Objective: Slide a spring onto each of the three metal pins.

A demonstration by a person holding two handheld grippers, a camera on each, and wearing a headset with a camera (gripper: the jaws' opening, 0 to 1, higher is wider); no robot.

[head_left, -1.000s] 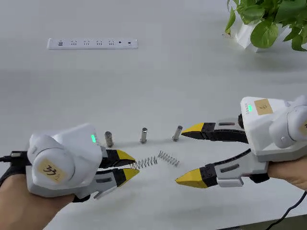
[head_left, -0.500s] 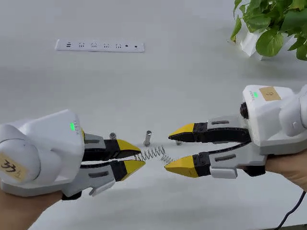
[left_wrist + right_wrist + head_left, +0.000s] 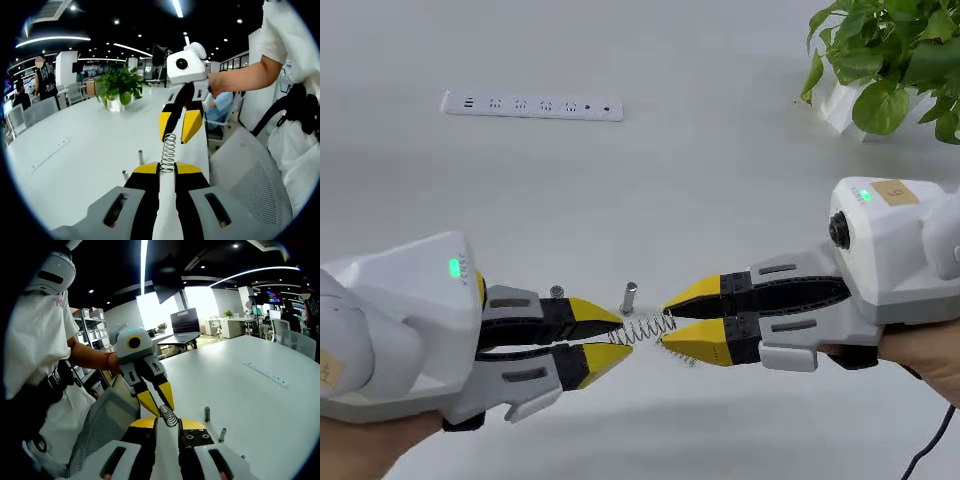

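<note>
A thin wire spring (image 3: 642,326) hangs in the air between my two grippers. My left gripper (image 3: 613,333) is shut on its left end. From the right, my right gripper (image 3: 665,322) is shut on the other end. In the left gripper view the spring (image 3: 169,147) runs from my own jaws up to the right gripper (image 3: 176,137). A bare metal pin (image 3: 629,296) stands on the table just behind the spring. Left of it another pin (image 3: 557,292) peeks over my left jaw and looks ribbed, as with a spring on it (image 3: 207,413). The right jaws hide the spot where a third pin stood.
A second loose spring (image 3: 682,357) lies on the white table under the right jaws. A white power strip (image 3: 532,106) lies at the far left and a potted plant (image 3: 885,50) at the far right corner.
The left gripper lifted the spring off the table. The right gripper moved in from the right and narrowed its wide-open jaws onto the spring's free end.
</note>
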